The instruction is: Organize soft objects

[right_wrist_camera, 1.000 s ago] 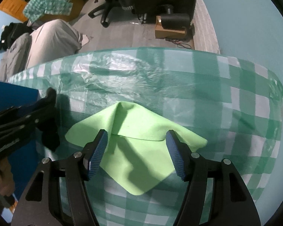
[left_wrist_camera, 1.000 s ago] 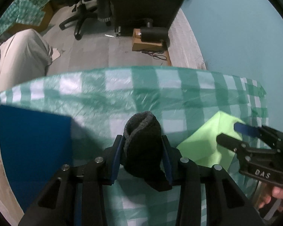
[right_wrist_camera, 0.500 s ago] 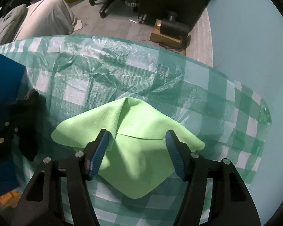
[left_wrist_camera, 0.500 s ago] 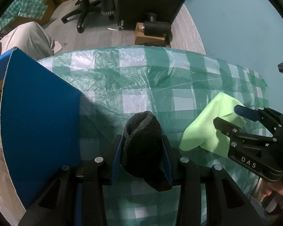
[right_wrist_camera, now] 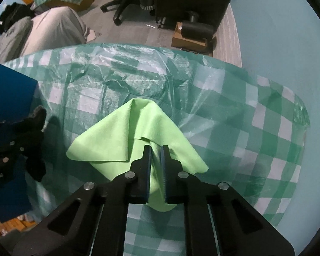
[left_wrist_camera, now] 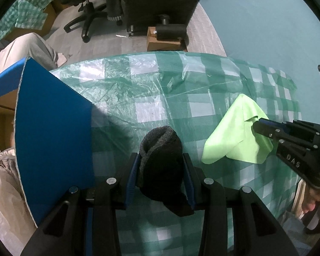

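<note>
Left claw [left_wrist_camera: 162, 170] pinches the sock [left_wrist_camera: 162, 160] at lower center, held clear of the table [left_wrist_camera: 160, 98]. Right claw [right_wrist_camera: 156, 149] just snapped onto the cloth's [right_wrist_camera: 108, 147] raised fold, mid-frame, probably to lift it.

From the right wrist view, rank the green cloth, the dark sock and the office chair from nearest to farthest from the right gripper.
1. Green cloth: pinched in the right gripper.
2. Dark sock: at the left, by the blue board.
3. Office chair: on the floor beyond the table.
</note>
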{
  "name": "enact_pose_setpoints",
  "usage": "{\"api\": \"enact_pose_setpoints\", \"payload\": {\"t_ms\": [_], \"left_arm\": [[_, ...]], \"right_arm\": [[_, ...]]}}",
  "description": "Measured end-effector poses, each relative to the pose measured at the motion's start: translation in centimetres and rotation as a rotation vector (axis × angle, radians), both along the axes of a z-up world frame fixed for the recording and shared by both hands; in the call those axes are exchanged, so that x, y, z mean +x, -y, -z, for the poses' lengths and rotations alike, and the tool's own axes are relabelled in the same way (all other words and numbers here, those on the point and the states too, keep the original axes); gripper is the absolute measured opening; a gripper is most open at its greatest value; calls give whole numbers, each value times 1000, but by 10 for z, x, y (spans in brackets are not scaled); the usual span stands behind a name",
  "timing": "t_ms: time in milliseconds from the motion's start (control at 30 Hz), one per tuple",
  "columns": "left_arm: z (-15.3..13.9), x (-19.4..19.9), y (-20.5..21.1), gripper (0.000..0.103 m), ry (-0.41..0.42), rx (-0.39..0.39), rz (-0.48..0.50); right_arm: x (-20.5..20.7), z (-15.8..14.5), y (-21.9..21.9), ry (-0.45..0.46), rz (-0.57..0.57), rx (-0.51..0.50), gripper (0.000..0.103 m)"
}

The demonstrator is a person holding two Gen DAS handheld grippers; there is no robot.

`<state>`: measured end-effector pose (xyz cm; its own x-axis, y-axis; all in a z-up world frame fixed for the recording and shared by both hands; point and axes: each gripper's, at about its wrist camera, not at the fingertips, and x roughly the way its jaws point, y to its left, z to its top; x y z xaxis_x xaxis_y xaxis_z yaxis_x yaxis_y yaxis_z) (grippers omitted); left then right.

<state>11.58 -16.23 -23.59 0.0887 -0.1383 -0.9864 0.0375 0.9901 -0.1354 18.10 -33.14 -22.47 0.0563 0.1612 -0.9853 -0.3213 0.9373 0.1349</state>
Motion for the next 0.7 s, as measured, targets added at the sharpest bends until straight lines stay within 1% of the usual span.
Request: {"api": "enact_pose_setpoints", "payload": {"t_ms": [100, 167, 233, 267, 300, 333, 400, 500, 600, 700], "left_arm": [[-1, -3, -1, 40, -1, -2, 9], [-2, -5, -2, 40, 0, -5, 14], [-5, -10, -2, 40, 4, -5, 19], [-6, -10, -2, 40, 6, -7, 22], [-6, -10, -2, 40, 7, -8, 25], [-7, -11, -2, 40, 7, -7, 27], [-6, -7, -2, 40, 7, -7, 26], [-6, -7, -4, 40, 6, -11, 27], [-6, -8, -3, 40, 6, -11, 30], [-4, -8, -2, 40, 5, -7, 37]], "right_arm": [[-2, -7, 8, -6, 22, 83, 8], [-4, -12, 11, -8, 25, 112, 8], [-5, -14, 10, -35, 13, 154, 8], [-5, -14, 11, -35, 17, 153, 9], [-5, -15, 11, -28, 18, 141, 21], [-4, -15, 10, -20, 16, 130, 37], [-2, -16, 10, 0, 25, 117, 52], [2, -16, 10, 8, 37, 121, 66], [9, -14, 4, 28, 16, 93, 66], [16, -5, -6, 12, -7, 64, 66]]}}
